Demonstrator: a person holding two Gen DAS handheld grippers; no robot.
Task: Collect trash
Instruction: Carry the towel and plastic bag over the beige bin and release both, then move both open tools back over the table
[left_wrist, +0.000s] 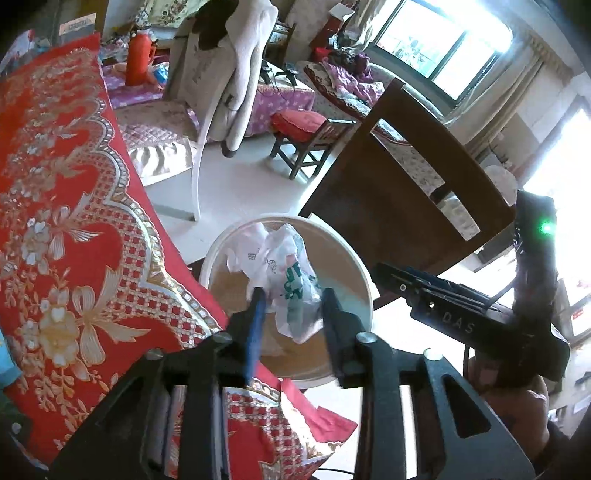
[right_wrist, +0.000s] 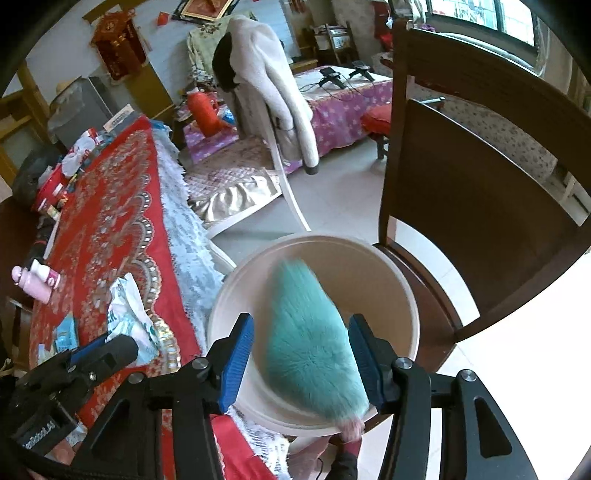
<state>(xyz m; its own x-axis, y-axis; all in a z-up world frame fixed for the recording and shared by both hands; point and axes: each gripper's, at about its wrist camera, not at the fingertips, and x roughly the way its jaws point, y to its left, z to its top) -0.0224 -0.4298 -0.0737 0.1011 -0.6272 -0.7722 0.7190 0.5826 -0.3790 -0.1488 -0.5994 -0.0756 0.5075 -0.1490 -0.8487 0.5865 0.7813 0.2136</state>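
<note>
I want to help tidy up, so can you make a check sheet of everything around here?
Surface: red patterned tablecloth, lace edging.
Job's things: white bin on the floor beside the table; crumpled plastic bag; blurred teal fluffy thing over the bin.
Clutter: pink bottle and wrappers on the cloth.
Grippers: left gripper has the bag between its fingers, grip unclear; right gripper is open around the fluffy thing.
Cables: black leads on the purple-clothed table.
Surroundings: wooden chair, coat over a white chair, bright windows.
</note>
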